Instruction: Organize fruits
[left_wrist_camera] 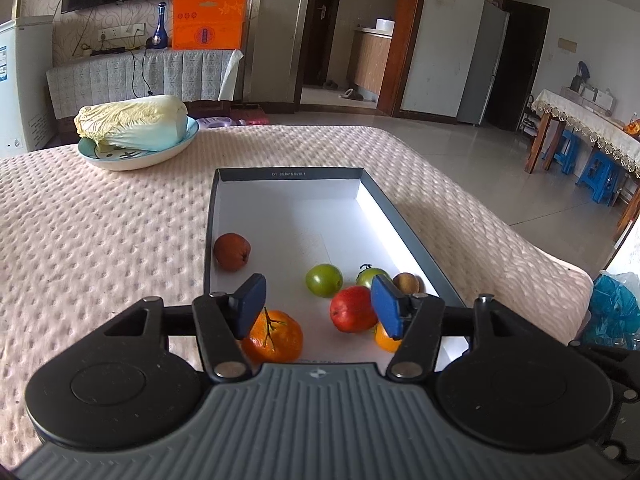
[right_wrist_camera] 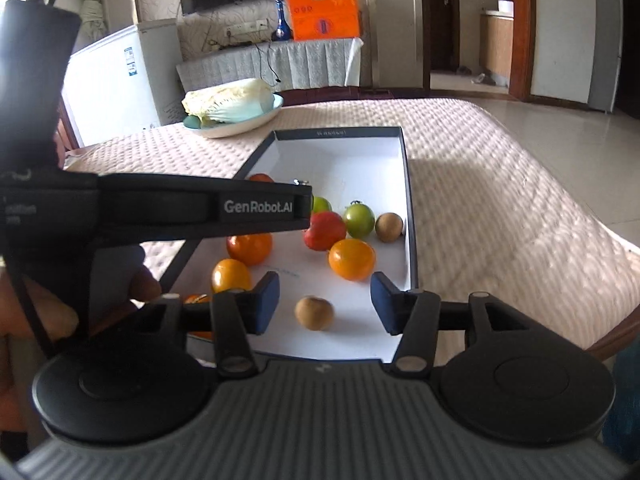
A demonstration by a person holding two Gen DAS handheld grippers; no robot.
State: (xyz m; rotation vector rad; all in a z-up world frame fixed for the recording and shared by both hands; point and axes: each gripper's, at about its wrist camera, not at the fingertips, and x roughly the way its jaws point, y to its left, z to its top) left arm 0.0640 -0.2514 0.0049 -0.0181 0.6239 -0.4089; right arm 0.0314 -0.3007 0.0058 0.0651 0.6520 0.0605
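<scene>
Quilted surface (left_wrist_camera: pixel 100 240) carries the box (right_wrist_camera: pixel 412 216) of fruit. Over the box's near end we hold both tongs, left (left_wrist_camera: pixel 318 306) and right (right_wrist_camera: pixel 325 302), parted, gripping nothing.

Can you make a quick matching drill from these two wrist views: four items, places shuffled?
Items:
1. napa cabbage
2. dark red fruit
3. brown round fruit
4. orange gift bag

Places:
A. alone by the box's left wall
B. between the right gripper's open fingers, on the box floor
C. on the cloth-covered cabinet under the TV
D. on the pale blue plate

Pairs: 1-D, 2-A, 3-B, 4-C
</scene>
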